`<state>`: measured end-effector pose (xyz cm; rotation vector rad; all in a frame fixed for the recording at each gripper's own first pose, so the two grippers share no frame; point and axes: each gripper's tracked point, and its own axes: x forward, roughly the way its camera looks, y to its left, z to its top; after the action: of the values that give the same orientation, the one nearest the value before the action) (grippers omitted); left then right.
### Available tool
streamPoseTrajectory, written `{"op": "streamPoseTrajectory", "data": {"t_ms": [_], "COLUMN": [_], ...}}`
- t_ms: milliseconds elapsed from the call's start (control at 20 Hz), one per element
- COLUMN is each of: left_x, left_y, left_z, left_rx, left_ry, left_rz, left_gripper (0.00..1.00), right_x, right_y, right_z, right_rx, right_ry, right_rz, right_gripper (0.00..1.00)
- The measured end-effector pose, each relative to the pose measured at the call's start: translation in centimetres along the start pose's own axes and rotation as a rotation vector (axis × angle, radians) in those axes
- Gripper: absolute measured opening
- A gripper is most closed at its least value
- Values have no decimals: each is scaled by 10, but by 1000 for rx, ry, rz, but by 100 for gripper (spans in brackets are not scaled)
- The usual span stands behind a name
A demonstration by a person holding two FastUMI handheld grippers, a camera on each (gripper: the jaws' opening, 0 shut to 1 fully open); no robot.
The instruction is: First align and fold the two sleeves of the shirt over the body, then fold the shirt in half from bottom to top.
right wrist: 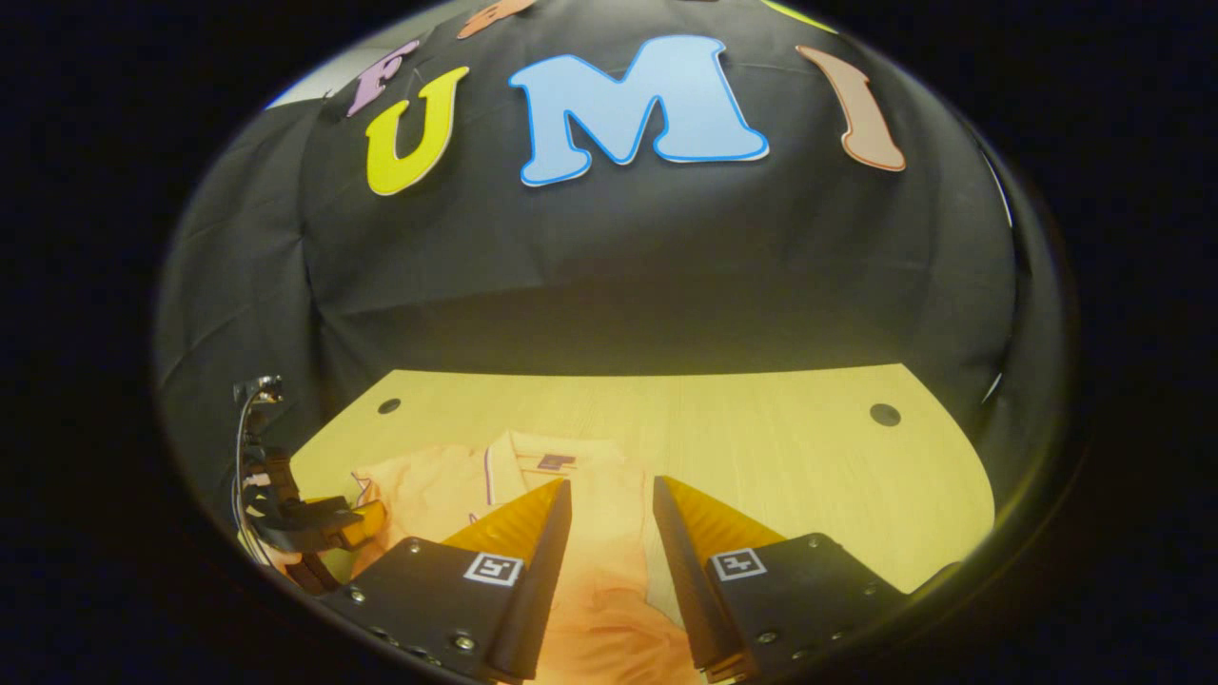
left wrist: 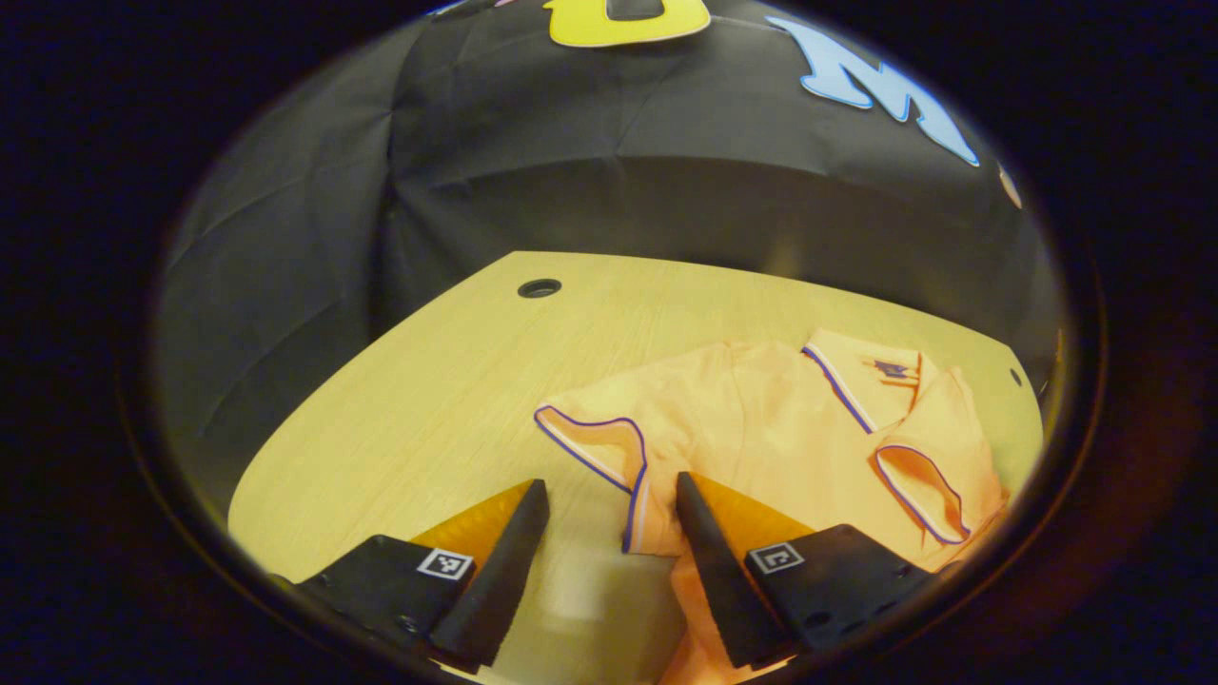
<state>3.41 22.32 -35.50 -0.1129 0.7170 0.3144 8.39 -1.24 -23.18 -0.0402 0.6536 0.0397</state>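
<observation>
An orange polo shirt point(left wrist: 761, 428) with purple-and-white trim lies flat on the wooden table point(left wrist: 428, 381), its collar point(left wrist: 856, 376) toward the far right. Both short sleeves lie on the body, one cuff point(left wrist: 595, 442) near me and the other cuff point(left wrist: 918, 490) at the right. My left gripper point(left wrist: 611, 487) is open just above the shirt's near edge, which runs between its fingers. In the right gripper view the shirt point(right wrist: 609, 504) spreads below my right gripper point(right wrist: 611, 485), which is open over the cloth below the collar point(right wrist: 533, 461). The left gripper point(right wrist: 309, 523) shows at the far left.
Black cloth walls close in the table at the back and sides. Cable holes sit near the table's far corners point(left wrist: 540, 287) point(right wrist: 884, 415). Bare wood point(right wrist: 809, 457) stretches to the right of the shirt in the right gripper view, and to its left point(left wrist: 400, 447) in the left gripper view.
</observation>
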Motion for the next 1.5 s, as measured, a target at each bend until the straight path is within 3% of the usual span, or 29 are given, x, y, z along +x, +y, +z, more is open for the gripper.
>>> {"op": "streamPoseTrajectory", "data": {"t_ms": [50, 100, 150, 350, 450, 850, 1050, 1200, 1400, 1500], "left_x": [2, 3, 3, 4, 4, -16, -46, -79, -131, -150], "left_y": [-1, -4, -3, 0, -1, -40, -98, -163, -236, -235], "left_z": [1, 1, 1, 2, 5, 33, 54, 57, 30, 10], "left_rx": [3, 2, 4, -7, -28, 25, 90, 162, 275, 308], "left_ry": [-2, -6, -9, -21, -32, -70, -121, -157, -168, -151], "left_rz": [-10, -18, -10, 5, 6, -31, -113, -221, -351, -363], "left_gripper": [83, 66, 56, 17, 8, 6, 6, 6, 6, 7], "right_x": [0, 0, -1, -4, -5, -12, -16, -21, -27, -30], "right_y": [1, 1, 0, 0, -3, -23, -38, -49, -65, -74], "right_z": [0, 0, 1, 4, 6, 16, 20, 25, 30, 31], "right_rx": [1, 1, 0, 1, 6, 49, 86, 111, 152, 169], "right_ry": [-1, -1, -2, -10, -14, -27, -36, -51, -68, -71], "right_rz": [1, 3, 4, 9, 5, -17, -28, -38, -49, -53], "right_gripper": [58, 53, 57, 57, 57, 57, 57, 57, 58, 59]}}
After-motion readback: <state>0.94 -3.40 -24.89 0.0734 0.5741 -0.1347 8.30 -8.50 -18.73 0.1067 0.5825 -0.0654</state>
